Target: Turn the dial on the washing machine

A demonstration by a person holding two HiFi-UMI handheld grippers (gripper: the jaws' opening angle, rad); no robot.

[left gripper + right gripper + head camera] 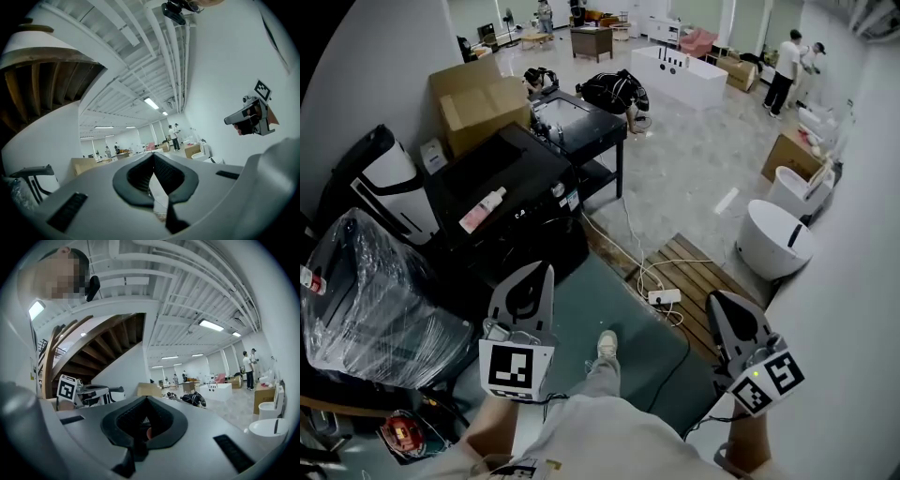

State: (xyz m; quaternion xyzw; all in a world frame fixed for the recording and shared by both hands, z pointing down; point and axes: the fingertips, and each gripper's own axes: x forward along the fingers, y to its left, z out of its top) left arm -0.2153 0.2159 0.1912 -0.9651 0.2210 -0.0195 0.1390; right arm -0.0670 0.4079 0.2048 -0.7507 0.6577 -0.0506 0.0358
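Note:
I cannot make out a washing machine dial in any view. In the head view my left gripper (540, 269) is held out level over a green mat (609, 291), its jaws shut with nothing between them. It points toward a black boxy unit (511, 173) that has a pink bottle (483, 210) lying on top. My right gripper (713, 298) is held level at the lower right, jaws together and empty. The left gripper view shows its shut tips (153, 154) with the right gripper (251, 117) off to the side. The right gripper view shows shut tips (146, 398).
A plastic-wrapped bundle (366, 300) stands at my left, with cardboard boxes (478, 103) behind it. A power strip (664, 297) with white cables lies on a wooden pallet (698, 272). White round tubs (773, 239) line the right wall. People (787, 70) stand far back.

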